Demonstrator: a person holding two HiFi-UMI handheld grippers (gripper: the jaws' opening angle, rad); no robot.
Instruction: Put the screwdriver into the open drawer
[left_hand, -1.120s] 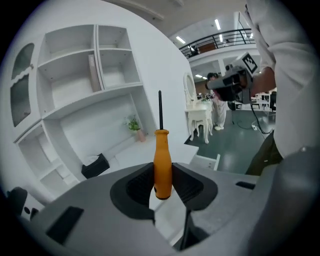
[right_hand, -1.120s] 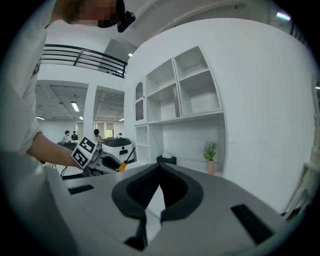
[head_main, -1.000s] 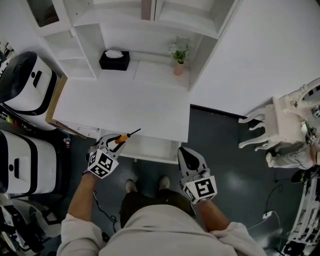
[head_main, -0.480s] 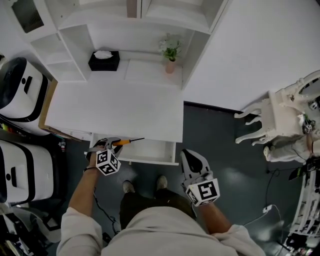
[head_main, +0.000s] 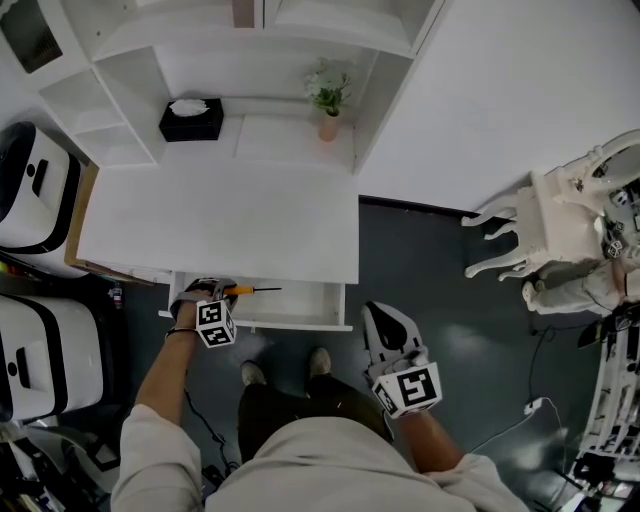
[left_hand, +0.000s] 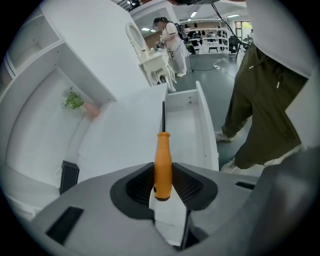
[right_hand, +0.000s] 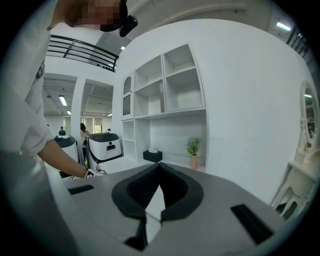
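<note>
Screwdriver (left_hand: 162, 167) first: we see its orange handle clamped between the jaws of the left gripper (head_main: 218, 292), butt end back in the grip. The dark shaft runs straight away from the camera, up the centre of the left gripper view. We judge the handle-end hold is meant to leave the whole shaft free to go in ahead.

In the head view the tool sits at lower left, over the left end of the open drawer (head_main: 300, 308). Its long axis lies nearly level across the frame, tip toward frame right, in line with the drawer's length. That alignment suggests it is held so as to lie down flat inside. We cannot tell whether it already touches the drawer floor.

Lower centre-right, the right gripper (right_hand: 159, 166) hangs clear of the drawer, jaws together on nothing, apparently idle.

Above the drawer in the frame spreads the white desk top (head_main: 220, 215). Farther up, in the shelf recess, stand a black tissue box (head_main: 190, 118) and a small potted plant (head_main: 327, 95).
</note>
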